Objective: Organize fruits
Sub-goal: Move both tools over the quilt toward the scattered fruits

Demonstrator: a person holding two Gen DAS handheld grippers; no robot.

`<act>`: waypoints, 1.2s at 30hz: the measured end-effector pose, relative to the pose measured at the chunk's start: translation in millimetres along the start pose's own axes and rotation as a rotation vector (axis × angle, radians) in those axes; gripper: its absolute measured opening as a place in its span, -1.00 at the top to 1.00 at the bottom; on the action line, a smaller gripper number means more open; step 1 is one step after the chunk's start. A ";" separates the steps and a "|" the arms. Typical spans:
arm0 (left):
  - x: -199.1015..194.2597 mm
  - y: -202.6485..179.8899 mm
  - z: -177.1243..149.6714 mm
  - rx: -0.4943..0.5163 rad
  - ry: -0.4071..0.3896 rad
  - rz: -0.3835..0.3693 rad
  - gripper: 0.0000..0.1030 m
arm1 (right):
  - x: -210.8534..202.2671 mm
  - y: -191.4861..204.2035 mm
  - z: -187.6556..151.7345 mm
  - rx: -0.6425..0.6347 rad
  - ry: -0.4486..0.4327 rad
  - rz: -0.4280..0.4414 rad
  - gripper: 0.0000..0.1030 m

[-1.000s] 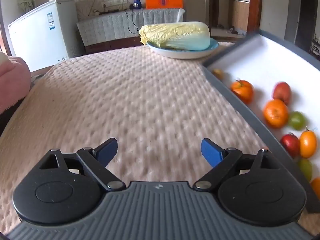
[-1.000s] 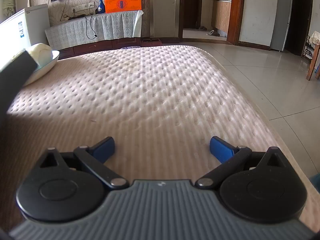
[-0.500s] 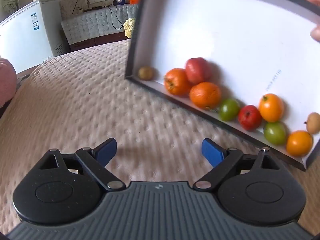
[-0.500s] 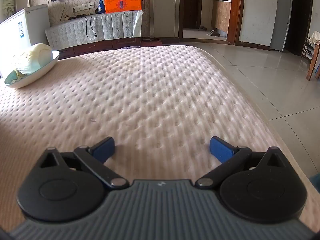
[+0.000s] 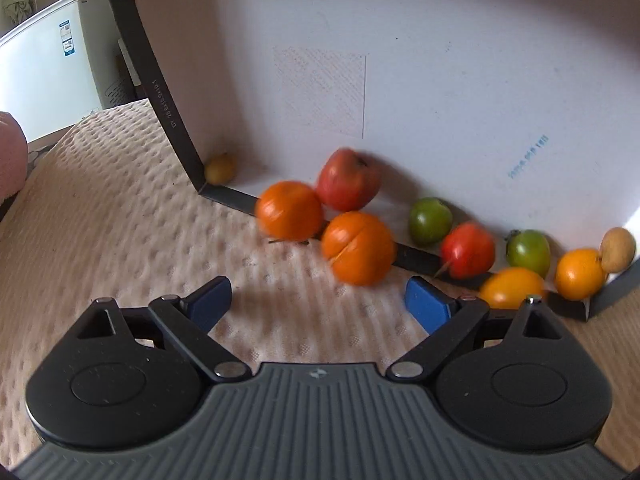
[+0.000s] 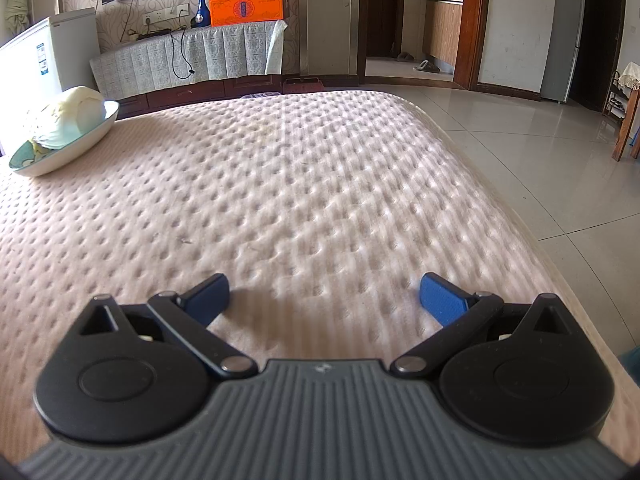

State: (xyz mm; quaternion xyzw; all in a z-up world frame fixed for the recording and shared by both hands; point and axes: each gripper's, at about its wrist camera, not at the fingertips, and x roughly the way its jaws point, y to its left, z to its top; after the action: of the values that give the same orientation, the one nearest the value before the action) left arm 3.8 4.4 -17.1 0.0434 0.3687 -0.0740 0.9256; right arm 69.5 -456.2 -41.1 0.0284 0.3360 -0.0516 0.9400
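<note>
A dark-rimmed white box lid (image 5: 400,80) stands tilted steeply on the padded table, spilling fruit over its lower rim. Two orange fruits (image 5: 290,210) (image 5: 358,247) tumble blurred onto the cloth just ahead of my left gripper (image 5: 318,300), which is open with nothing between its blue fingers. A red apple (image 5: 348,180), green fruits (image 5: 430,220) (image 5: 528,252), a red tomato (image 5: 467,250), yellow-orange fruits (image 5: 512,288) (image 5: 580,274) and small brownish ones (image 5: 219,168) (image 5: 618,250) lie along the rim. My right gripper (image 6: 324,294) is open over bare cloth; no fruit shows in its view.
A blue plate (image 6: 92,132) with a cabbage (image 6: 68,120) sits at the far left of the table in the right wrist view. The table's right edge (image 6: 520,216) drops to a tiled floor. A white fridge (image 5: 52,68) stands behind.
The box lid has swung in front of my left gripper and tipped up steeply; the fruits have slid to its lower rim and two orange ones are rolling out. Neither gripper has moved.
</note>
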 end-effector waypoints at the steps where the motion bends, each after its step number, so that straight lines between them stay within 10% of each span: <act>1: 0.0 -0.1 0.1 0.000 0.001 -0.001 -0.87 | 0.1 0.0 0.0 0.000 0.000 0.000 -1.00; 36: -1.0 9.1 -5.5 -0.004 0.004 -0.010 -0.91 | 0.1 0.9 0.5 0.000 0.000 0.001 -1.00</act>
State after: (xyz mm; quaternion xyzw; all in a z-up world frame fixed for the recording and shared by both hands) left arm 0.9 14.2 -20.2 0.0397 0.3707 -0.0776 0.9247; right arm 70.0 -455.4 -40.8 0.0285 0.3358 -0.0512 0.9401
